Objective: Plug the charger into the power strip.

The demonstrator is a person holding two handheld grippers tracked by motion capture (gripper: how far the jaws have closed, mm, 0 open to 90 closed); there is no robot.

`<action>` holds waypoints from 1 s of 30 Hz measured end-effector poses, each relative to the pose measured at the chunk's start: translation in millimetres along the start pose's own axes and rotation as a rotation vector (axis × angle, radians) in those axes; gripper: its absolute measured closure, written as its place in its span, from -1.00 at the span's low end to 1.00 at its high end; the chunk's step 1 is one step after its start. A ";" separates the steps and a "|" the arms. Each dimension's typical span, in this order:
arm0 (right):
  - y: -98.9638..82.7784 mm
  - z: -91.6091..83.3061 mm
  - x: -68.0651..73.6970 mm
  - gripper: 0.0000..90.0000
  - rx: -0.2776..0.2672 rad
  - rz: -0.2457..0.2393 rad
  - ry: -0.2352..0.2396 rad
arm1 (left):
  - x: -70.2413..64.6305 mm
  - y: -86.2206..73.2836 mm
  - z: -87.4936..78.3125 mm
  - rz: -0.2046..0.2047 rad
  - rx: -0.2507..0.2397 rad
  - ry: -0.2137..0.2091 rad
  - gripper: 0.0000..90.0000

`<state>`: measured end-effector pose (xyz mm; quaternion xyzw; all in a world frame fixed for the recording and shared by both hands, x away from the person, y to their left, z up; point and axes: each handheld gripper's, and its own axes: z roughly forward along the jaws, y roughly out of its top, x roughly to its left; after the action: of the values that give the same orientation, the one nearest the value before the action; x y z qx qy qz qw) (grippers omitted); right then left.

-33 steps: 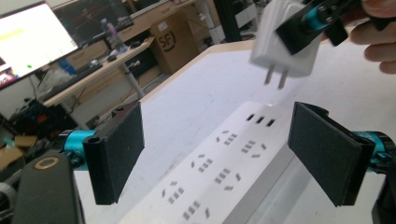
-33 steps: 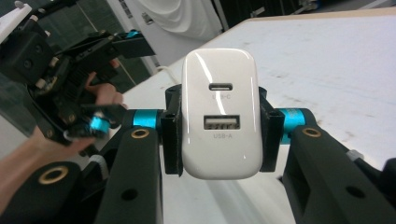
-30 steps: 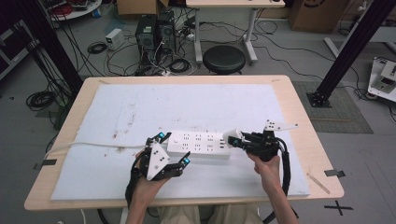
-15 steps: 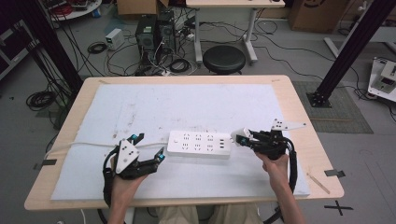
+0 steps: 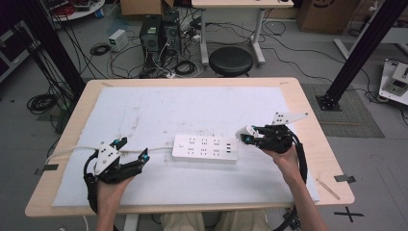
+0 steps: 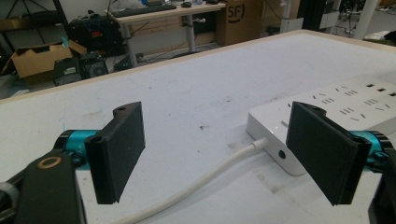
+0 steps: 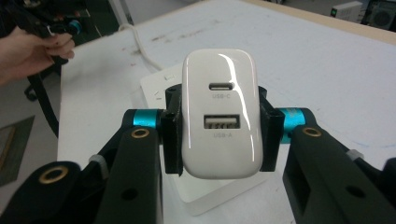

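From the high view, the white rectangular plastic power strip (image 5: 205, 148) lies flat near the middle of the pale, scuffed mat (image 5: 192, 106) that covers the light wooden table (image 5: 312, 139). Its white round cord (image 5: 72, 151) runs left to the table edge, partly hidden behind the left gripper (image 5: 131, 150). That gripper sits at the near left, well apart from the strip, jaws spread and with nothing between them but the cord passing under. The right gripper (image 5: 245, 136) hovers just beside the strip's right end; what it pinches is too small to make out here, only a whitish blob at the tips. The person's forearms are cut off by the bottom edge.

In the left gripper view, two flat black pads with a matt, rubbery face (image 6: 122, 149) stand wide apart — they have just been closing a little, with only the cord (image 6: 205, 179) on the mat between them, untouched. The power strip (image 6: 327, 100) is cut off at the right edge; its end shows a small round hole beside the cord's entry.

In the right gripper view, the jaws are pressed against the two sides of a glossy white plastic charger block with rounded corners (image 7: 220, 114), showing one oval and one rectangular port. It hides most of the power strip (image 7: 156, 86) below — whether the two touch cannot be told. The left hand (image 7: 28, 51) appears far off, blurred.
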<state>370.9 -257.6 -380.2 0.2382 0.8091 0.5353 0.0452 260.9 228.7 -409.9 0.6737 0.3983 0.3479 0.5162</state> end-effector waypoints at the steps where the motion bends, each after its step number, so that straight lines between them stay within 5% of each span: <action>1: 0.0 0.0 0.0 0.40 0.000 0.000 0.000 | 0.0 0.0 0.0 0.000 0.000 0.000 -0.56; 6: 7.4 5.9 0.0 0.40 0.041 -0.027 0.007 | -1.8 -2.6 -3.1 -0.002 -0.006 0.003 -0.56; 7: 16.1 15.3 0.5 0.40 0.099 -0.059 0.049 | -2.6 -4.3 -4.4 0.000 -0.003 0.002 -0.55; 10: 18.3 18.0 0.5 0.40 0.114 -0.071 0.057 | -2.9 -5.8 -5.1 -0.006 -0.001 0.001 -0.55; 13: 26.3 29.8 -1.5 0.40 0.189 -0.112 0.085 | -3.0 -7.7 -5.7 -0.009 -0.002 0.003 -0.55; 30: 53.4 70.1 -10.4 0.41 0.349 -0.281 0.150 | 0.2 -16.2 -10.1 -0.034 0.008 0.013 -0.55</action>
<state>421.1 -186.2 -364.3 0.0870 0.9157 0.3918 0.0174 249.3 235.5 -423.4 0.6666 0.4147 0.3418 0.5166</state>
